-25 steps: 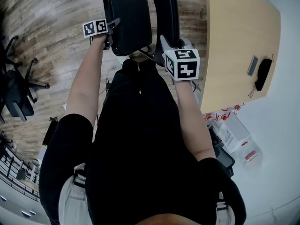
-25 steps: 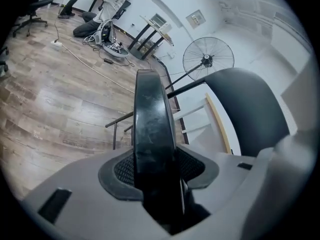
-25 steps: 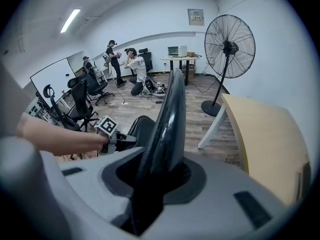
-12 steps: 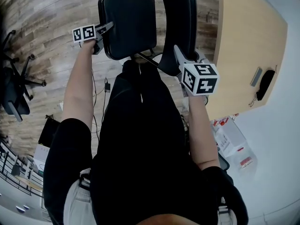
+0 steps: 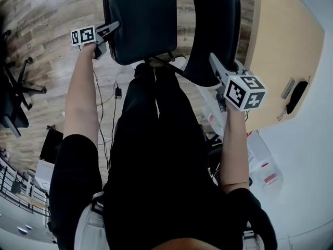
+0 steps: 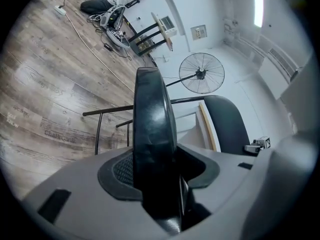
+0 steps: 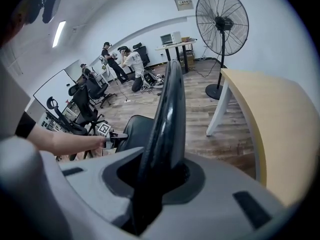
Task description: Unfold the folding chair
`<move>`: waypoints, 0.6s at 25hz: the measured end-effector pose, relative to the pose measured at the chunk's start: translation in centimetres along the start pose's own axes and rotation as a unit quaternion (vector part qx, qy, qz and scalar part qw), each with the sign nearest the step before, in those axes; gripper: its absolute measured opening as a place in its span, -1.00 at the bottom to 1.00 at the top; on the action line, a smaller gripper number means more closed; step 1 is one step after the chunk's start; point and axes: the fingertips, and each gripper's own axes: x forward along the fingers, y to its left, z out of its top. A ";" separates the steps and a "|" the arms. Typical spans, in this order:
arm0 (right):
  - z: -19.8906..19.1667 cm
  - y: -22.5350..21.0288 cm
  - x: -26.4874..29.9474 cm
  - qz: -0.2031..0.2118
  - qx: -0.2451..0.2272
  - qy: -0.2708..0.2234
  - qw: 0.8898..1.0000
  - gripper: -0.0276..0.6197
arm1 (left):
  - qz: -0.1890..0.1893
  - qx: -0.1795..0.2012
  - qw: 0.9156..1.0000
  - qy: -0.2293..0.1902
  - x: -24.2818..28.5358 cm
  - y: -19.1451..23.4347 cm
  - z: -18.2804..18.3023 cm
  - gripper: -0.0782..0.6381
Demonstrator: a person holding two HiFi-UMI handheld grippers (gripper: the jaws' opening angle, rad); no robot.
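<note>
The folding chair (image 5: 171,30) stands on the wood floor (image 5: 47,20) straight in front of the person's legs, just beside the pale table (image 5: 281,40), partly opened, with its padded seat (image 5: 143,22) swung away from the curved backrest (image 5: 213,30). It looks like a stiff steel-tube frame (image 6: 107,111) with two rigid panels, probably moderate in weight and hinged, so it should pivot rather than bend. The glossy black surfaces may be slick, so grips on the panel rims look sensible. The left gripper (image 5: 114,26) is clamped on the seat's side edge, which fills the gap between its jaws. The right gripper (image 5: 214,62) is clamped on the backrest's lower edge in the same way. Spreading the two panels apart should finish the opening.
</note>
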 end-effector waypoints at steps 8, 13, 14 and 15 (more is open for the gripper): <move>-1.0 -2.4 0.9 0.017 0.020 0.008 1.000 -0.66 | -0.031 -0.010 0.999 0.005 0.0 2.4 -0.3 -0.20; -0.2 -2.1 3.4 0.033 0.023 0.010 0.999 -0.66 | -0.045 -0.029 0.998 0.010 -1.1 5.9 0.5 -0.20; -0.4 -2.3 3.2 0.035 0.023 0.008 0.999 -0.66 | -0.049 -0.031 0.998 0.013 -0.9 6.0 0.4 -0.19; -0.7 -2.7 2.9 0.036 0.025 0.007 0.999 -0.66 | -0.052 -0.032 0.998 0.016 -0.7 5.9 0.1 -0.19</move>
